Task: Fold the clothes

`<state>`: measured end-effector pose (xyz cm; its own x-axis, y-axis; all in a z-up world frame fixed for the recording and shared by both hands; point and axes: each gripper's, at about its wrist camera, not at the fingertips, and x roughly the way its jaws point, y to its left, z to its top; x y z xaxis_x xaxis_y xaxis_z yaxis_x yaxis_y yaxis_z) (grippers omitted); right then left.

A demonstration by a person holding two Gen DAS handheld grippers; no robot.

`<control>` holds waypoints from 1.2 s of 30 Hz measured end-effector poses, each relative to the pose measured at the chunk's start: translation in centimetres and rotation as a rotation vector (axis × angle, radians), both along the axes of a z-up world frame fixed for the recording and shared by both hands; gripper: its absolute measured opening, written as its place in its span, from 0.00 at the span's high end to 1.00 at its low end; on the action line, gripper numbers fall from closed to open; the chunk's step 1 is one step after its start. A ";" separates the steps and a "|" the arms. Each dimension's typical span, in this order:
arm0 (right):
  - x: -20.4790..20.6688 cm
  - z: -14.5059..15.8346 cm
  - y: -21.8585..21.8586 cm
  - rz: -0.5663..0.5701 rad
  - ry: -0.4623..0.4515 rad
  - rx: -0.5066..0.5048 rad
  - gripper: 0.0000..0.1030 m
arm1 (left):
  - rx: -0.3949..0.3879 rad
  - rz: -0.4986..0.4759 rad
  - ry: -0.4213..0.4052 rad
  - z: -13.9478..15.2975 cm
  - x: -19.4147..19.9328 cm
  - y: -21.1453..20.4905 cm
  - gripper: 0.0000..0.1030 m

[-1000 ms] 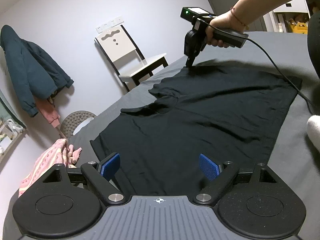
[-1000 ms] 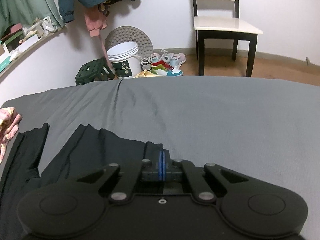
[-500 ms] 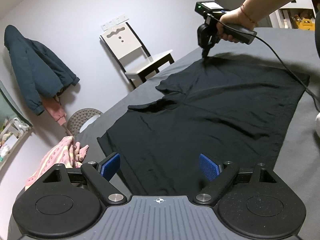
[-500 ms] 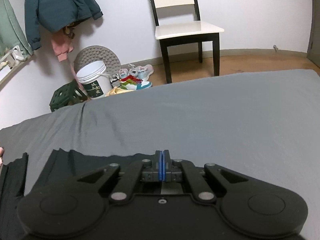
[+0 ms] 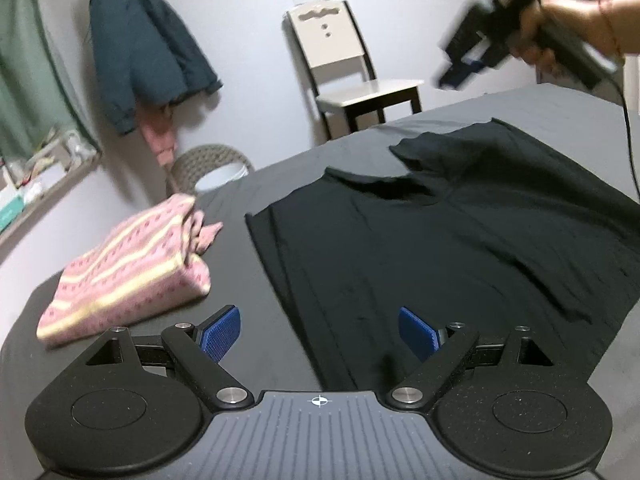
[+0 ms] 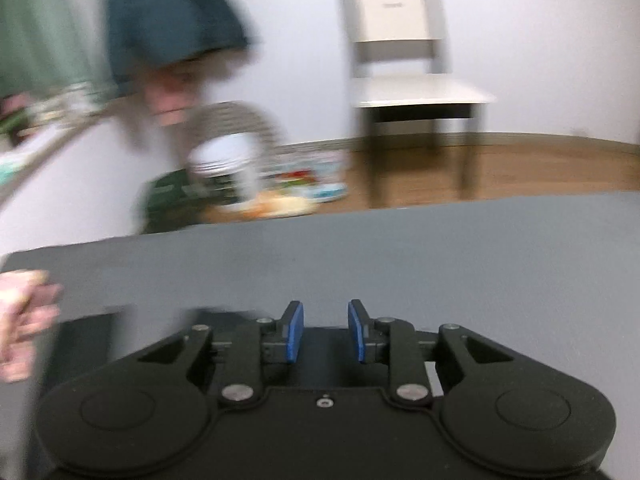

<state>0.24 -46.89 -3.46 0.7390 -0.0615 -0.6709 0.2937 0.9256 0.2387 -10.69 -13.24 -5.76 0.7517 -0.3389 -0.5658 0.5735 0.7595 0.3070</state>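
A black T-shirt (image 5: 460,240) lies spread flat on the grey bed (image 5: 240,280), collar toward the far side. My left gripper (image 5: 320,332) is open and empty, low over the shirt's near left edge. My right gripper (image 6: 325,330) is open and empty; in the left wrist view it (image 5: 460,72) is blurred and lifted well above the shirt's far corner. A dark strip of the shirt (image 6: 92,332) shows blurred at the lower left of the right wrist view.
A folded pink striped garment (image 5: 132,264) lies on the bed left of the shirt. A white chair (image 5: 352,76), a hanging dark jacket (image 5: 140,52) and a white bucket (image 6: 224,168) stand beyond the bed. A cable (image 5: 630,128) trails from the right gripper.
My right gripper has let go of the shirt's far corner, opened and risen off the bed. My left gripper has swung left, bringing the pink garment into view.
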 end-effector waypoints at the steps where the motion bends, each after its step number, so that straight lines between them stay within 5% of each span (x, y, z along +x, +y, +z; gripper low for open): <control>1: 0.8 0.7 2.2 0.062 -0.002 0.039 0.75 | 0.015 0.003 -0.003 -0.2 -0.1 0.0 0.16; 7: 7.8 0.2 14.8 0.293 0.070 0.213 0.77 | 0.083 0.026 0.014 -1.1 -0.5 -0.1 0.16; 15: 14.2 -4.1 21.4 0.178 0.181 0.163 0.79 | -0.031 0.080 0.234 -1.2 0.3 2.1 0.16; 21: 15.5 -6.0 22.0 0.096 0.234 0.117 0.79 | -0.073 0.072 0.355 -2.1 -0.6 2.8 0.47; 27: 16.2 -6.3 22.3 0.117 0.219 0.108 0.96 | -0.064 0.079 0.365 -2.8 -2.0 2.4 0.64; 31: 16.3 -6.1 22.4 0.124 0.204 0.092 0.98 | -0.101 0.098 0.386 -2.5 -2.4 2.4 0.96; 36: 15.7 -4.6 22.1 0.164 0.158 0.103 0.98 | -0.142 0.133 0.372 -1.9 -2.5 2.8 0.99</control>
<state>15.96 -24.79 -8.02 0.6187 0.1260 -0.7755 0.1824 0.9371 0.2977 -13.20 -10.43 -7.63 0.5472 -0.3474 -0.7615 0.5199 0.8541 -0.0160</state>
